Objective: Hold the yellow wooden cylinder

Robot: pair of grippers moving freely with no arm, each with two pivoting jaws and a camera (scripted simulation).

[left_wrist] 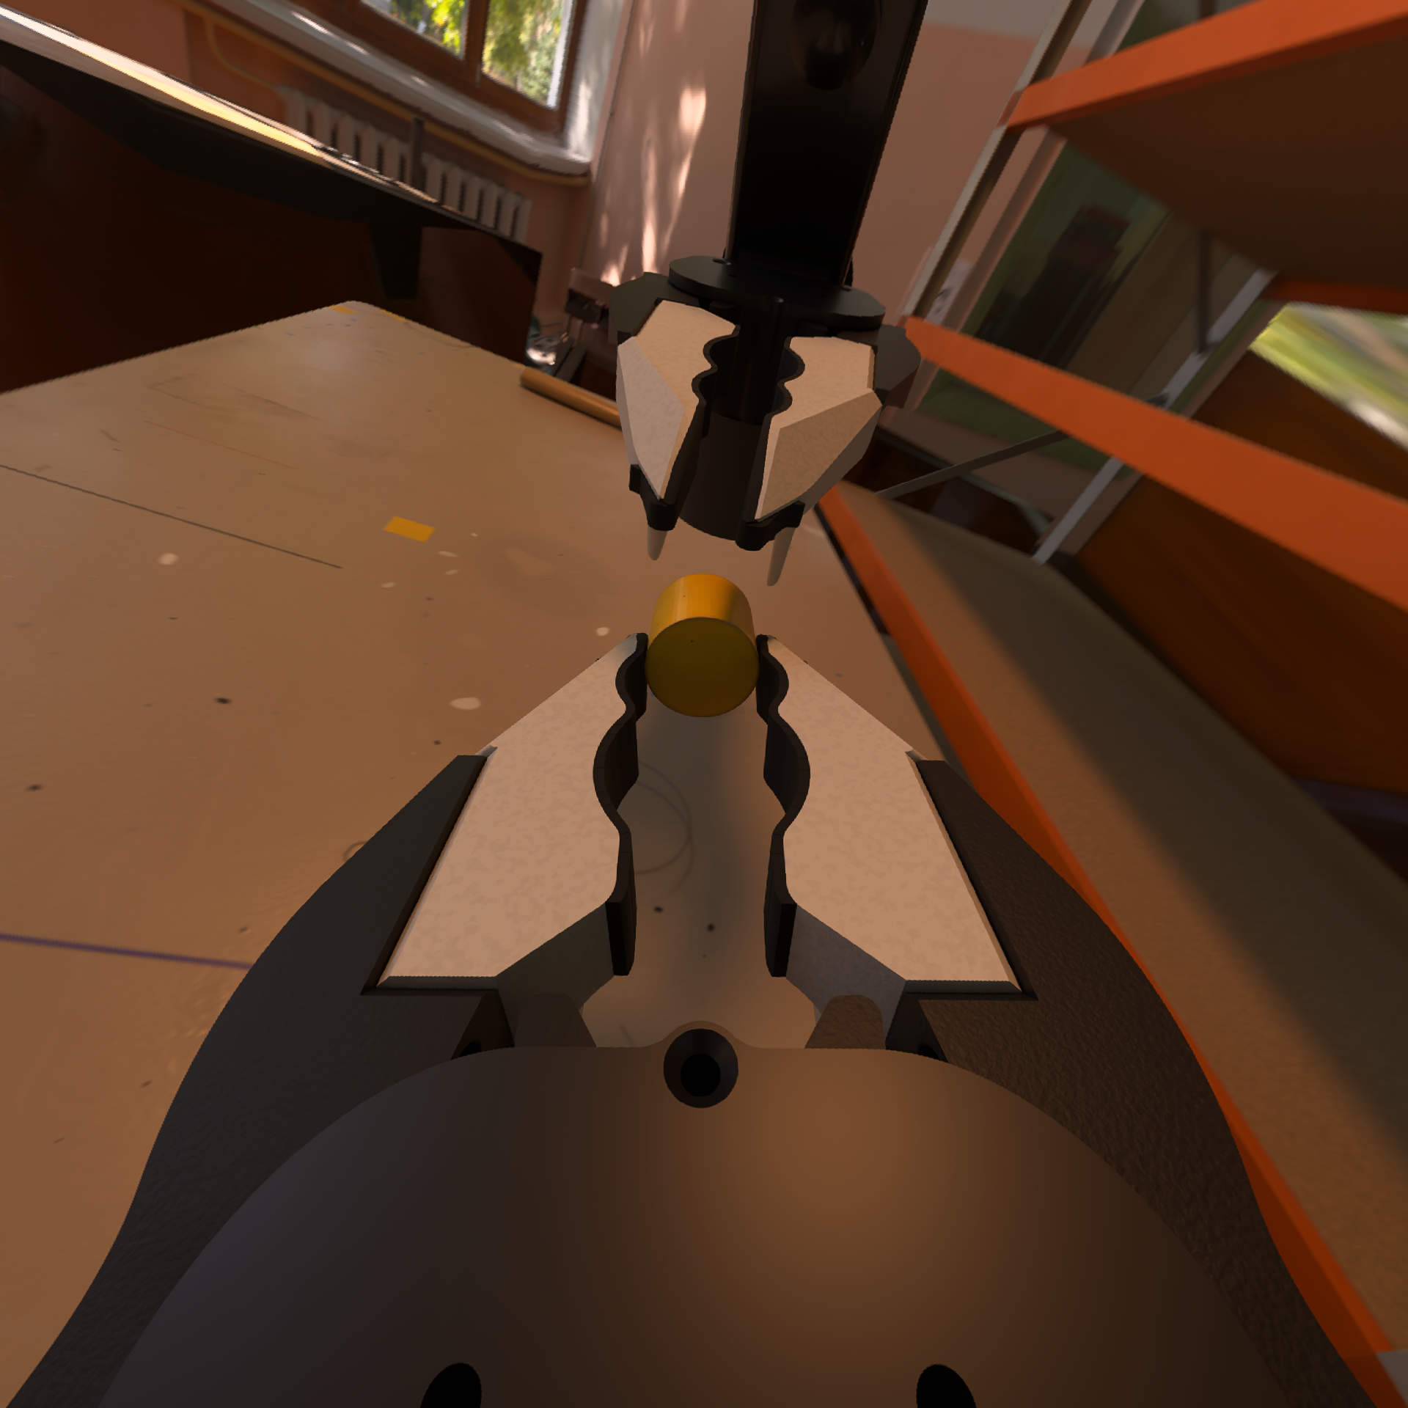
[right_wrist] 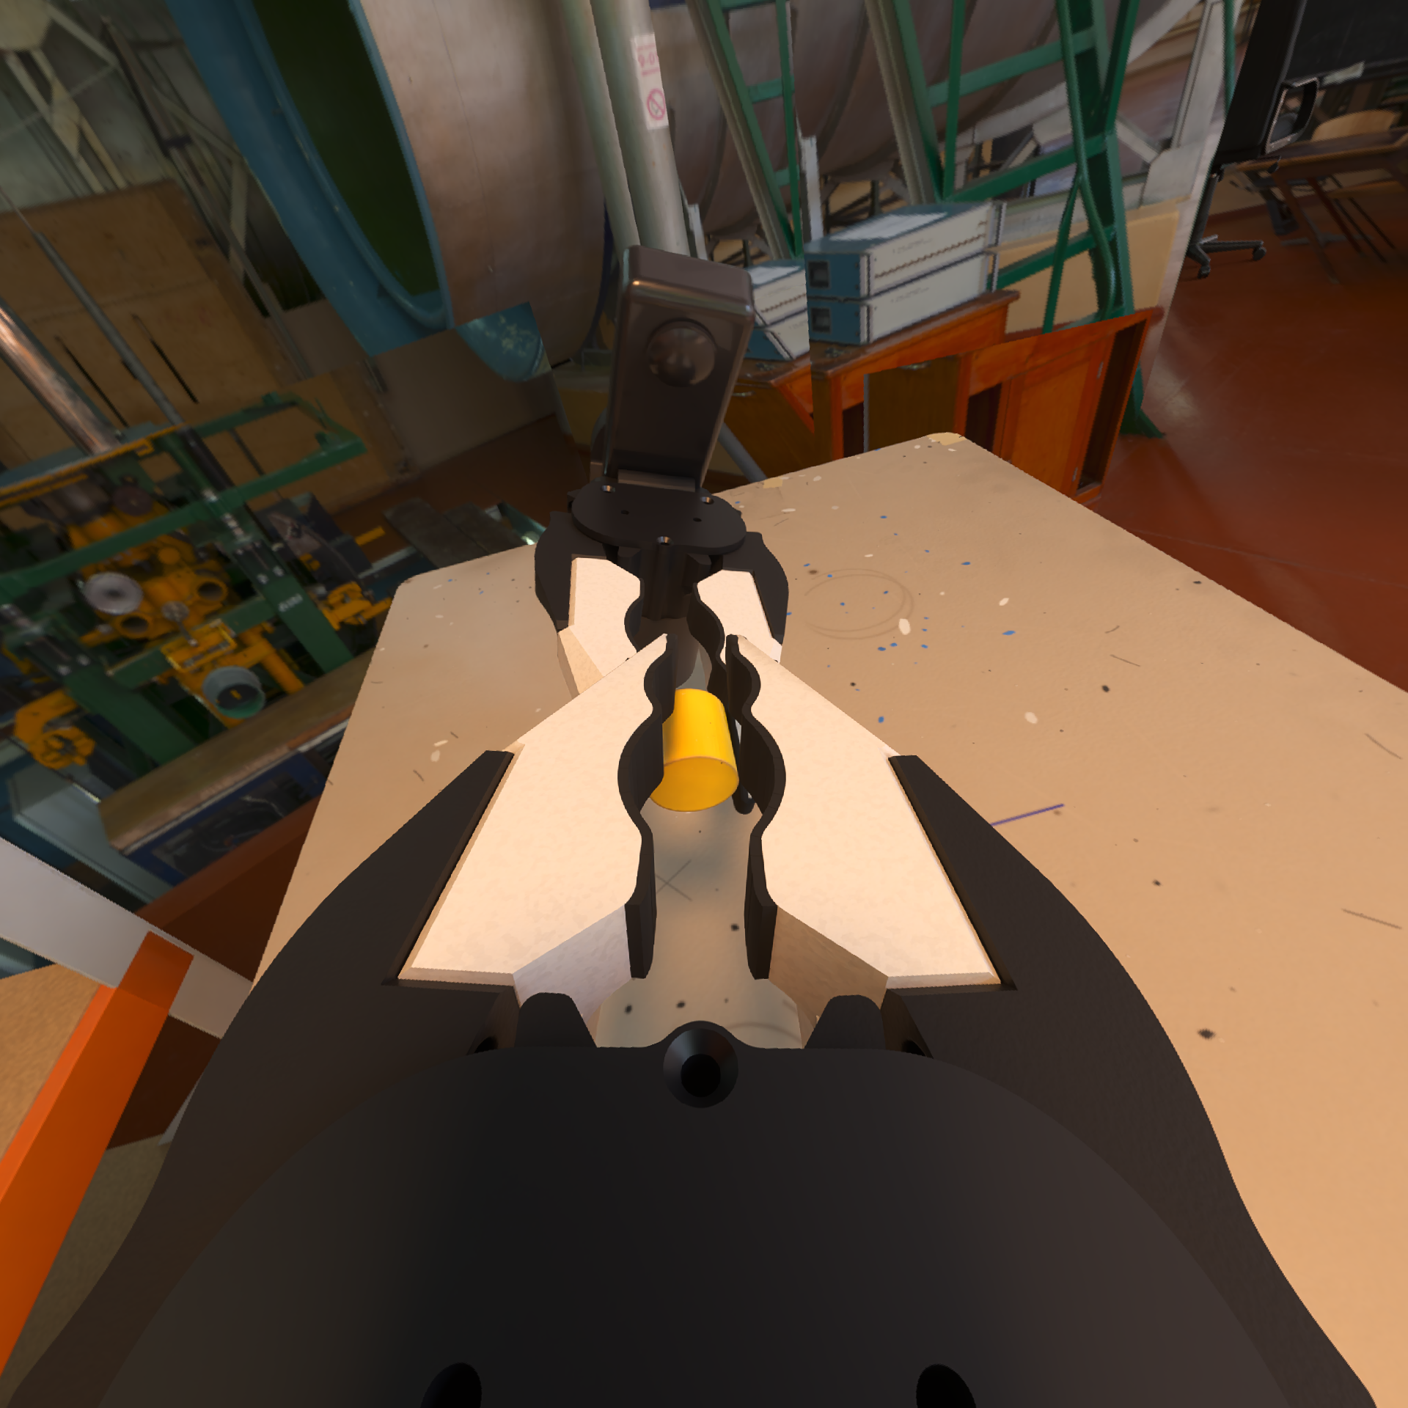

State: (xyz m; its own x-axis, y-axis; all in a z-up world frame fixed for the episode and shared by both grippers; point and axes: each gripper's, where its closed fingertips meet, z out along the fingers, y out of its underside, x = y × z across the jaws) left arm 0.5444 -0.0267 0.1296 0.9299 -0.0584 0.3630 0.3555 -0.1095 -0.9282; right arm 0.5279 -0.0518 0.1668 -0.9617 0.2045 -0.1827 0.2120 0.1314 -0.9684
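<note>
**A:** Left tool (left_wrist: 701,655) has the cylinder (left_wrist: 701,670). Both fingertips press its sides, right by the near flat end, and the cylinder lies on its side, pointing away down the table (left_wrist: 228,609).

**B:** And the right tool (left_wrist: 715,564)?

**A:** It hangs above the far end, tips down, jaws spread wider than the cylinder and touching nothing. So I'd say the grasp is made on one side and the second grip isn't on yet.

**B:** Is it off the table?

**A:** Hard to say. From these angles the underside is hidden, so it may be resting or just clear.

**B:** What does the next move want?

**A:** My judgement is that the left grip needs steady pressure, because that pinch is right at the tips with little finger on wood. If the right tool joins in, it must come straight down over the free end and close squarely, or it could lever the cylinder out.

**B:** The surroundings?

**A:** A pale table with paint specks (right_wrist: 899,625) and pen lines. Orange shelving (left_wrist: 1143,457) runs along one side. Beyond that are a window (left_wrist: 495,46), a radiator (left_wrist: 427,168), and yellow machinery (right_wrist: 175,594) past the far edge.
</note>
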